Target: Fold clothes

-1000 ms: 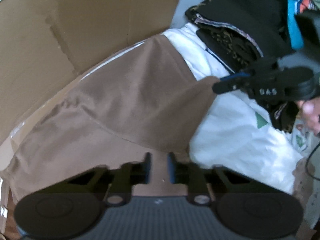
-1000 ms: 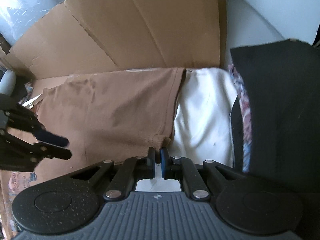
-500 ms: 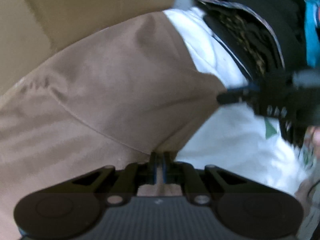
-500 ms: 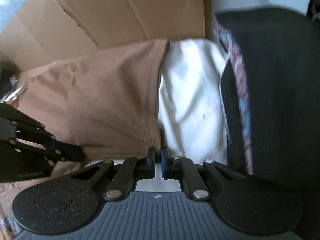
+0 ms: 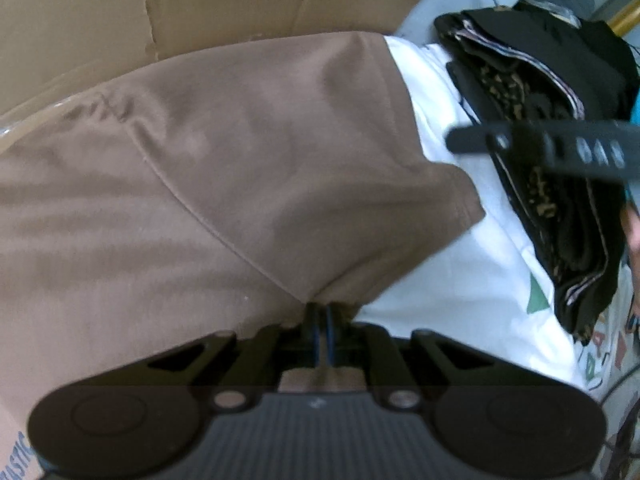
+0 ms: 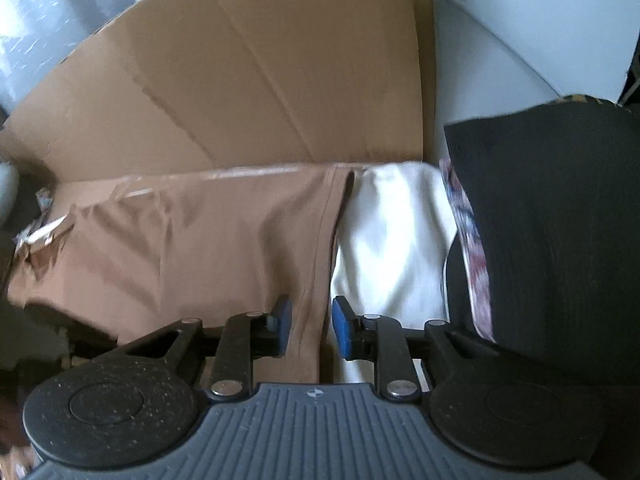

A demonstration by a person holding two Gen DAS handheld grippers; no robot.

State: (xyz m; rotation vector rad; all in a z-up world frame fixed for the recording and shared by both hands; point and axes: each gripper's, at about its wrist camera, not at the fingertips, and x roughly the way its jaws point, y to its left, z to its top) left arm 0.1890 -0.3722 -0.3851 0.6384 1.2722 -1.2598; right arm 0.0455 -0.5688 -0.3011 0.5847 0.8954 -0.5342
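Two tongs on your brown shirt (image 5: 248, 184): left tongs (image 5: 319, 320) clamped on its edge, right tongs (image 6: 308, 324) opening w/ hem between, pads clear of it.

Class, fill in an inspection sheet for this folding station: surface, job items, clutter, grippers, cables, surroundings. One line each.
Surface: flattened cardboard under and behind the clothes.
Job's things: brown shirt spread out, its edge overlapping a white garment.
Clutter: folded pile of dark clothes beside the white garment.
Grippers: left gripper shut on a fold of the brown shirt; right gripper opening, brown hem between its fingers, pads not pressing.
Cables: thin dark cable at the right edge in the left wrist view.
Surroundings: pale wall behind the cardboard.
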